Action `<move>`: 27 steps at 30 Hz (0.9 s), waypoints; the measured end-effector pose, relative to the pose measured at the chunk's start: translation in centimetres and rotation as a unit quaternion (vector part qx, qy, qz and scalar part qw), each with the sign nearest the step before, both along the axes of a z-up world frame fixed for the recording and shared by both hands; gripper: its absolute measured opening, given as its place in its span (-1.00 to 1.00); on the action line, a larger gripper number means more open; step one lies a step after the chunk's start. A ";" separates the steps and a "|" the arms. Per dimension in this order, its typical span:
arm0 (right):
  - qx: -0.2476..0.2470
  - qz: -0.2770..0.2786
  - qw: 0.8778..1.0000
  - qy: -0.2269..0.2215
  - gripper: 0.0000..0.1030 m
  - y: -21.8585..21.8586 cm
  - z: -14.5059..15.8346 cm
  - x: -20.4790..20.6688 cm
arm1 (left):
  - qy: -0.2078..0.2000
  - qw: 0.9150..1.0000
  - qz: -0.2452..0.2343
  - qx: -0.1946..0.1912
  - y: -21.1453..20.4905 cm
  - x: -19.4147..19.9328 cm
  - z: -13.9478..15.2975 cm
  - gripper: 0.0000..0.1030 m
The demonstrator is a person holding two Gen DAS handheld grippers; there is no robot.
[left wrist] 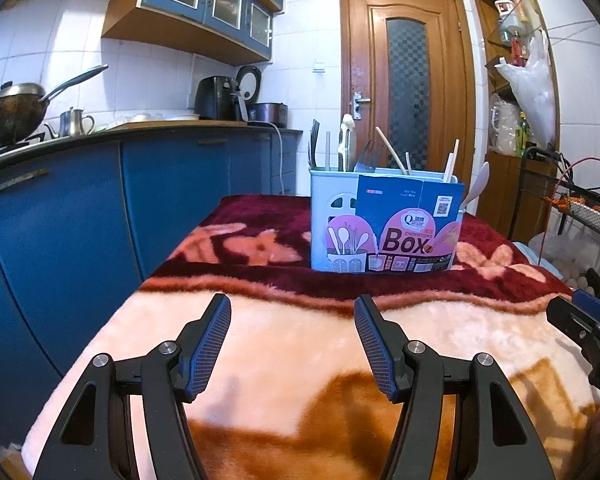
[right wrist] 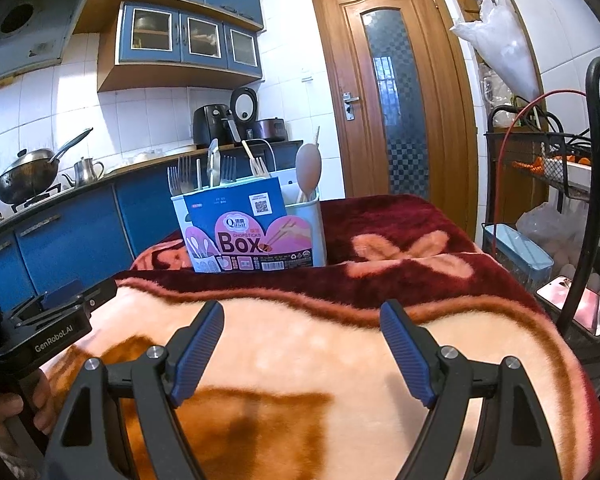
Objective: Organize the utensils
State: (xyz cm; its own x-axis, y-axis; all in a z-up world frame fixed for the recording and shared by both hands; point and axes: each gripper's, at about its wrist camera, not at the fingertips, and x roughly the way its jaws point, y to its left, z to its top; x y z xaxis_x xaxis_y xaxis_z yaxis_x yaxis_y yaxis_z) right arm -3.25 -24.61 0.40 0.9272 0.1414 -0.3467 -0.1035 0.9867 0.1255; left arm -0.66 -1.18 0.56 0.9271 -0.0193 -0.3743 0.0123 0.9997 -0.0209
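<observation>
From your left wrist view, the left gripper (left wrist: 292, 308) stands spread and empty over the blanket (left wrist: 300, 344). Straight ahead, well apart, sits the utensil box (left wrist: 384, 224); its cardboard label hides the lower parts of the forks (left wrist: 366, 156) and chopsticks (left wrist: 392, 156). The right gripper (left wrist: 580, 320) is cut off at the frame's edge.

From your right wrist view, the right gripper (right wrist: 302, 316) is spread, holding nothing. The utensil box (right wrist: 252, 232) stands ahead and left, a spoon (right wrist: 308, 168) rising from it. Your hand (right wrist: 4, 412) is only partly seen.

On the blanket (left wrist: 300, 340) stands the utensil box (left wrist: 384, 224), far from both tongs, with forks (right wrist: 182, 180), a spoon (right wrist: 308, 170) and chopsticks (left wrist: 390, 156) upright in it. The desk (left wrist: 140, 130) runs left; the door (left wrist: 408, 84) stands behind.
</observation>
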 end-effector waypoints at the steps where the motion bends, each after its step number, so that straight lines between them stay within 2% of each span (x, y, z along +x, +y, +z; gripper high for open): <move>1: 0.001 0.000 1.000 0.000 0.60 0.0 0.0 0.0 | 0.000 1.000 -0.001 0.001 0.0 0.0 0.0 0.28; 27: 0.002 0.001 1.000 0.000 0.60 0.1 0.1 -0.1 | -0.001 1.000 -0.004 0.004 -0.1 -0.1 -0.1 0.27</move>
